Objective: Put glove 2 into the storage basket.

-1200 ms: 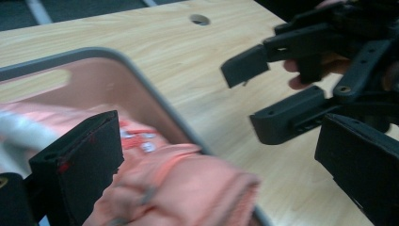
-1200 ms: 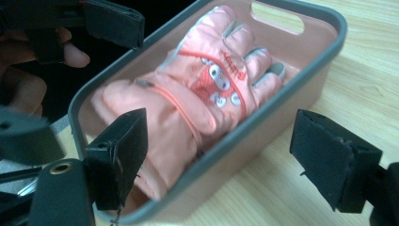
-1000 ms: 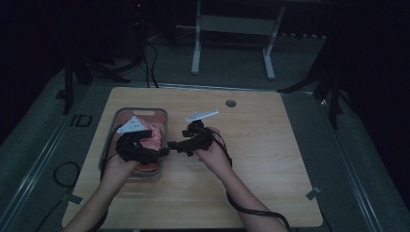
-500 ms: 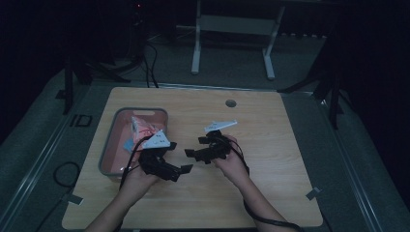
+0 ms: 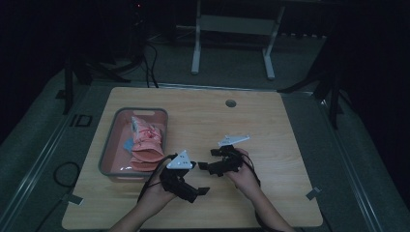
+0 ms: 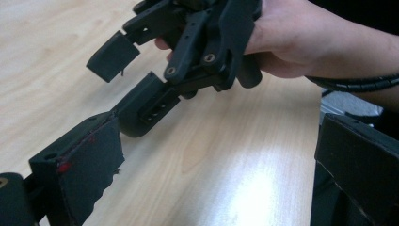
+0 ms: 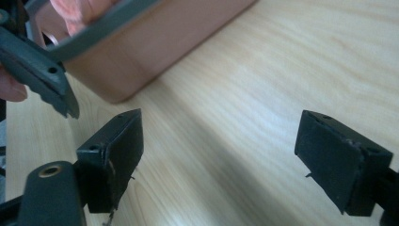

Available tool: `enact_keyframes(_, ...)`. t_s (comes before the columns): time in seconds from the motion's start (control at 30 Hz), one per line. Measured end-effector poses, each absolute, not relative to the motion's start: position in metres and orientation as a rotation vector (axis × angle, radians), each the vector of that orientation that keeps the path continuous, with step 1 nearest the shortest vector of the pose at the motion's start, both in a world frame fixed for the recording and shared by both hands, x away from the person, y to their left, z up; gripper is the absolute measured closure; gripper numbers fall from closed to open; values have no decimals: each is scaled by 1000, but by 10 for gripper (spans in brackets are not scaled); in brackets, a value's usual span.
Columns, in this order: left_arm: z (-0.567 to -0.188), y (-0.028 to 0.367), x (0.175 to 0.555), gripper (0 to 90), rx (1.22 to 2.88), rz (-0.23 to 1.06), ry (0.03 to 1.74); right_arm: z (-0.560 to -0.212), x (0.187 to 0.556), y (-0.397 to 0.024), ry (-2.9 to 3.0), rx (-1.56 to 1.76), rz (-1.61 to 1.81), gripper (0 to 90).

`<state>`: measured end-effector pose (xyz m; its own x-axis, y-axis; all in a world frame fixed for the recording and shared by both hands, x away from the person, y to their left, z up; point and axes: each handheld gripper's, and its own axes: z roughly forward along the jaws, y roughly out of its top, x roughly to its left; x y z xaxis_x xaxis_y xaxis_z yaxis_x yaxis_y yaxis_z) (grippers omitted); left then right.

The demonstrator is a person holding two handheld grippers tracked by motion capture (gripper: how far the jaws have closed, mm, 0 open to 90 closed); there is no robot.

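Hovering low over the counter [image 5: 270, 125], both tools sit in the lower middle of the high view, w/ nothing in them. Left tool [image 5: 200, 191] is released: in the left tool view its two black jaws stand wide apart w/ bare wood between. Right tool [image 5: 205, 166] is released too: in the right tool view its jaws are far apart, again just wood between. The two tools are near each other, tips almost meeting, but not touching as far as I can tell.

The thing they work w/ looks like the pink cloth [image 5: 145, 145]. It lies in the grey bin [image 5: 109, 145] at the left of the high view, bunched up, w/ a bit of blue beside it. Its long way runs from the top of the bin down to the near end.

From the tools, the cloth lies up and to the left in the high view. The left tool is nearer; the bin's near right corner is just beside that hand. In the right tool view the bin [image 7: 141, 52] fills the upper left, so that tool points toward it already. I'd guess the left tool would have the shorter reach, over the bin's rim and down.
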<state>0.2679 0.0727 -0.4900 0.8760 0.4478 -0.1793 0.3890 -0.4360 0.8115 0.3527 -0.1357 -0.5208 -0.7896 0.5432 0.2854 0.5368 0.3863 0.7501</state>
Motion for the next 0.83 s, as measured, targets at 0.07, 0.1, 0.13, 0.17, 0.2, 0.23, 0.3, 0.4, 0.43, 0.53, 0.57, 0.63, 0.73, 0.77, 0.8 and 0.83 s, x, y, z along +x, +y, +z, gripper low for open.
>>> enact_keyframes(0.07,-495,70,267,16,2078,66,604,-525,351,-139,2613,1013,1396,154)
enact_keyframes(0.1,-495,70,267,16,2078,66,604,-525,351,-139,2613,1013,1396,154)
enact_keyframes(0.13,-499,68,266,16,2085,61,604,-527,351,-140,2615,1015,1395,152)
enact_keyframes(0.17,-501,68,266,16,2090,57,603,-530,350,-142,2619,1003,1392,147)
enact_keyframes(0.2,-502,67,265,16,2090,54,604,-531,349,-143,2617,997,1391,138)
enact_keyframes(0.23,-504,66,265,16,2091,46,602,-531,348,-144,2614,988,1384,139)
enact_keyframes(0.3,-507,64,264,16,2091,33,600,-534,347,-147,2611,988,1372,137)
enact_keyframes(0.4,-513,62,263,16,2098,33,598,-537,345,-152,2608,991,1358,137)
enact_keyframes(0.43,-515,61,262,16,2100,31,600,-538,344,-154,2603,983,1357,137)
enact_keyframes(0.53,-521,59,261,16,2111,21,597,-540,342,-157,2596,964,1334,137)
enact_keyframes(0.57,-522,59,261,16,2118,20,596,-541,341,-159,2590,958,1333,137)
enact_keyframes(0.63,-525,57,260,16,2127,20,594,-542,340,-160,2586,941,1320,137)
enact_keyframes(0.73,-529,56,260,16,2131,11,600,-542,339,-161,2588,927,1317,137)
enact_keyframes(0.77,-530,56,260,16,2130,5,602,-542,339,-161,2583,921,1310,137)
enact_keyframes(0.8,-531,56,260,16,2126,0,603,-543,339,-161,2578,917,1311,137)
enact_keyframes(0.83,-531,56,260,16,2126,-1,605,-543,339,-161,2583,915,1314,137)
